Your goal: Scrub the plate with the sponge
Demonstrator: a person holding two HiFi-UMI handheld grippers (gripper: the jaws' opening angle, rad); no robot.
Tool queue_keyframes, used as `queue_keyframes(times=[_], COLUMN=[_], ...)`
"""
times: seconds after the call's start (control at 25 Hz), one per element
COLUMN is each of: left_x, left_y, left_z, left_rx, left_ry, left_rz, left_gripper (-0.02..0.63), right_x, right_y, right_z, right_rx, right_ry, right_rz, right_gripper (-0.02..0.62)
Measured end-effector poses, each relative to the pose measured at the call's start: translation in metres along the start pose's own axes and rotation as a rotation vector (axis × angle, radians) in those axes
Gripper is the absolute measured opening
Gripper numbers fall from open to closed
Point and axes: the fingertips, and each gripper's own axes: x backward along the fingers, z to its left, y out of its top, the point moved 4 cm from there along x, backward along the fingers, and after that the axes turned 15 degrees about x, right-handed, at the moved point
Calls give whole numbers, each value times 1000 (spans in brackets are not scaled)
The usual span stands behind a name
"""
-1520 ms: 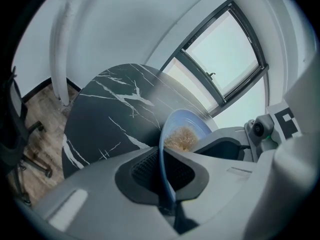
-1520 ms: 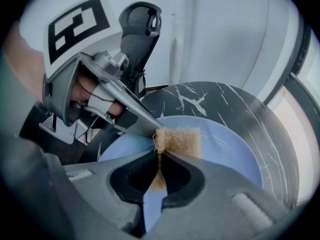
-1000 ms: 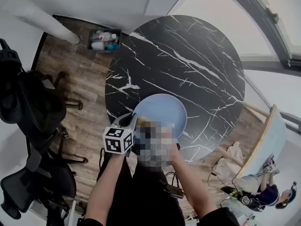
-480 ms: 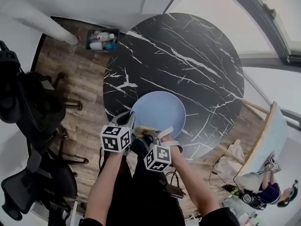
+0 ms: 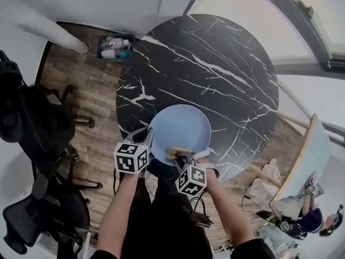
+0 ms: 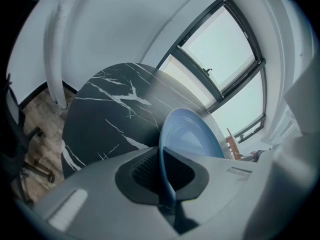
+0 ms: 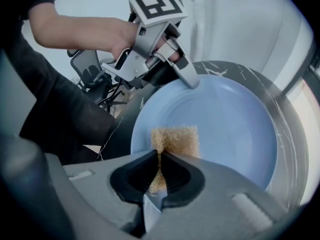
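A light blue plate (image 5: 180, 124) lies at the near edge of the round black marble table (image 5: 215, 63). My left gripper (image 5: 148, 139) is shut on the plate's left rim; in the left gripper view the rim (image 6: 165, 169) runs edge-on between the jaws. My right gripper (image 5: 180, 156) is shut on a tan sponge (image 5: 178, 152), which rests on the near part of the plate. In the right gripper view the sponge (image 7: 176, 139) lies flat on the plate (image 7: 225, 119), with the left gripper (image 7: 192, 84) clamped on the far rim.
Black office chairs (image 5: 32, 123) stand on the wooden floor at left. A small bin of bottles (image 5: 116, 46) sits on the floor beyond the table. A white pipe (image 5: 43, 23) runs at upper left. A wooden chair (image 5: 302, 161) stands at right.
My right gripper has moved out to the right with the sponge and now shows clear of the blurred patch. The sponge has slid onto the plate's near part. The left gripper holds still.
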Motion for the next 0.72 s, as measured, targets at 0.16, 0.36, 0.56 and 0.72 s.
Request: queue_keyframes(times=[0.16, 0.36, 0.56, 0.72], left_x=[1, 0, 0, 0], left_y=[1, 1, 0, 0], left_z=[-1, -1, -1, -2], left_rx=[-18, -31, -39, -51], left_ry=[5, 9, 9, 15], left_rz=[9, 14, 18, 17], left_gripper=[14, 14, 14, 15], right_x=[5, 10, 18, 20], right_y=[-10, -25, -40, -47], right_z=[-7, -20, -38, -51], right_rx=[-59, -153, -207, -223], right_ry=[-8, -17, -66, -88], right_rz=[36, 51, 82, 122], right_gripper=[23, 23, 23, 25])
